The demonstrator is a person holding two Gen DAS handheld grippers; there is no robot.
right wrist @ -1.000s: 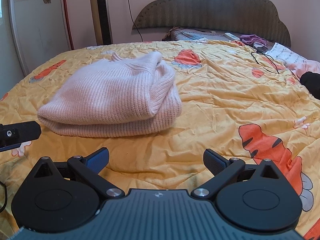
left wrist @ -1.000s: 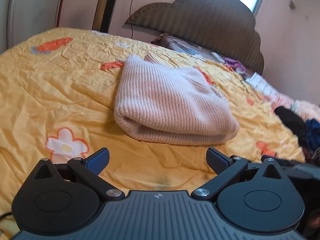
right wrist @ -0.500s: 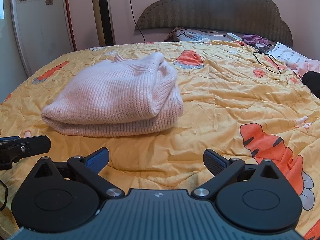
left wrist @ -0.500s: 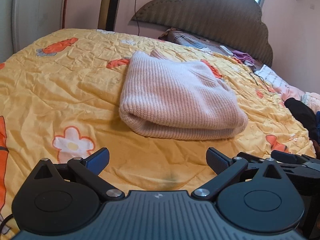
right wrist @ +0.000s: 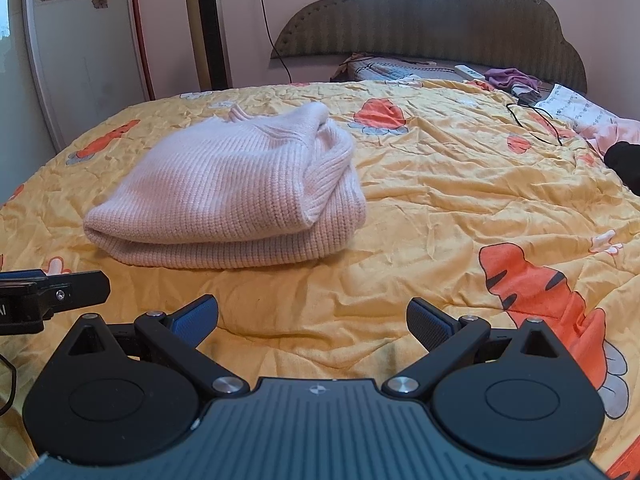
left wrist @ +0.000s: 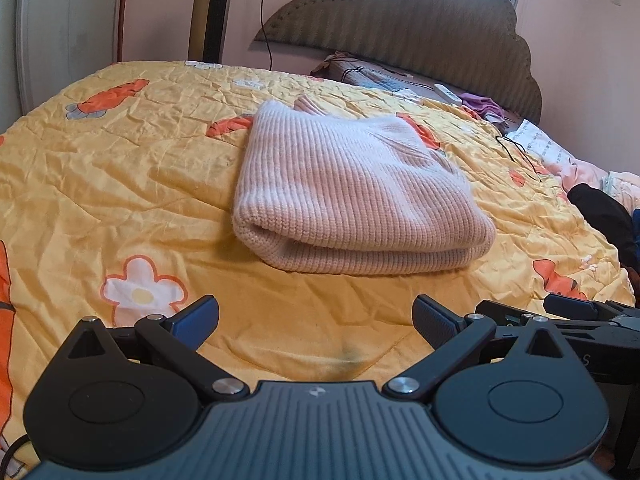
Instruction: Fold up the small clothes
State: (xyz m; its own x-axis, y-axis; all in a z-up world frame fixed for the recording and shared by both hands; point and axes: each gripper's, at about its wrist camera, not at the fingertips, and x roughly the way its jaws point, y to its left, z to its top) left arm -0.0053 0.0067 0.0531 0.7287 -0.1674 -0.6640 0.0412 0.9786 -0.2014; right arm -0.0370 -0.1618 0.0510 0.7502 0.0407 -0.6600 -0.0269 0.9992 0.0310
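My left claw point(left wrist: 316, 318) and right claw point(right wrist: 312, 318) are both wide apart, holding nothing. The folded pink sweater point(left wrist: 352, 196) lies on the yellow blanket point(left wrist: 120, 184) ahead, nothing between. Only my right view shows the tall fan point(right wrist: 208, 24).

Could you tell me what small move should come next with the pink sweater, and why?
Probably none on the folded pink ribbed-knit sweater: it lies in a compact bundle on the yellow cartoon-print quilt. The open left gripper and right gripper should likely draw away.
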